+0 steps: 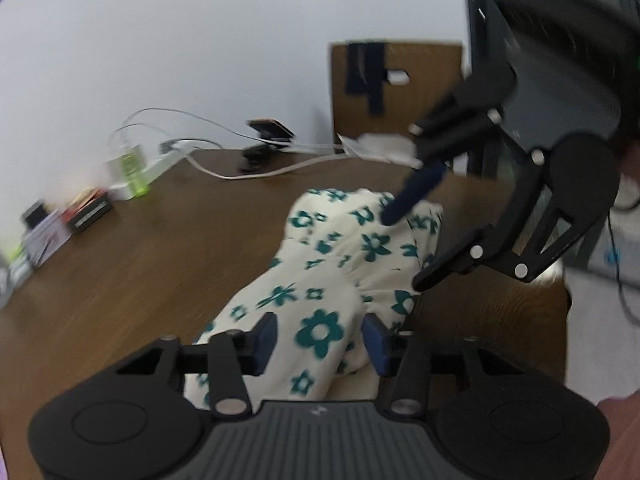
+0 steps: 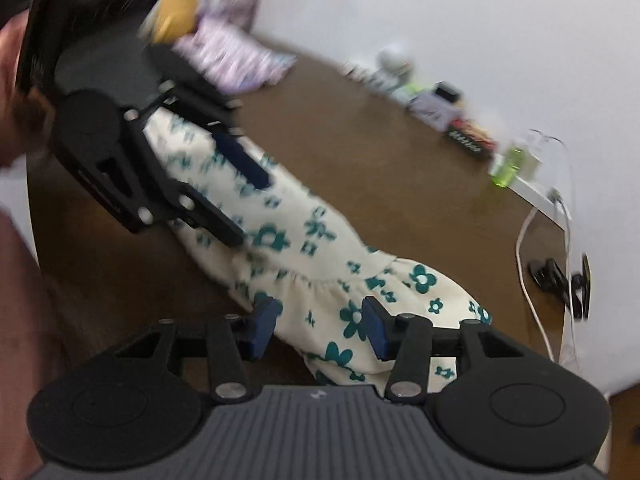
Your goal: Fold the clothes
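While both frames smear with motion blur, I can make out the floral garment [image 1: 320,280] lying bunched in a long heap on the brown desk [image 1: 140,248]. My left gripper [image 1: 320,344] has its jaws spread with cloth between them, and my right gripper [image 2: 322,330] straddles the other end likewise, jaws apart. I judge that I hold one at each end so the piece can be taken up and laid flat. Whether any pad touches fabric, and what garment this is, I cannot tell; its near edges are hidden behind the grippers.
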### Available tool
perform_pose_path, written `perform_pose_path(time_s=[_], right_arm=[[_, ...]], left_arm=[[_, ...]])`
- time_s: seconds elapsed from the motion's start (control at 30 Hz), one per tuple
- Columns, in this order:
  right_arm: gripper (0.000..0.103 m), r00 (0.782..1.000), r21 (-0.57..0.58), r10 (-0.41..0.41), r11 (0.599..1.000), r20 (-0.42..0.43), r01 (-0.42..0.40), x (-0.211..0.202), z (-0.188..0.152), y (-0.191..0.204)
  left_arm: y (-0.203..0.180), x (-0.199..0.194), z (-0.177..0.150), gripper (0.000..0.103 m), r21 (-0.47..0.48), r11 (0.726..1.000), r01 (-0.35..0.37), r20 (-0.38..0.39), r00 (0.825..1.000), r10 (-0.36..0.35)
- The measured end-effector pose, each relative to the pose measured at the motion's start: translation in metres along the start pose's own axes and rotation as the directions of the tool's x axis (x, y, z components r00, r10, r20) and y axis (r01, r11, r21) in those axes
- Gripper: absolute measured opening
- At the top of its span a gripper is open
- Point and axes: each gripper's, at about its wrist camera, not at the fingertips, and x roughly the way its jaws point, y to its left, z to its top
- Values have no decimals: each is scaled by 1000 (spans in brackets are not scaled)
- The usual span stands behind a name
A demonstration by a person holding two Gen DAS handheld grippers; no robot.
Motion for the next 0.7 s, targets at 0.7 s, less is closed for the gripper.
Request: perform_pose_path(time_s=[0.7], right_arm=[[50, 997, -123, 67, 990, -32, -70, 14, 16, -11]], left_arm=[[-17, 2, 16, 0, 233, 970, -66, 17, 998, 64]])
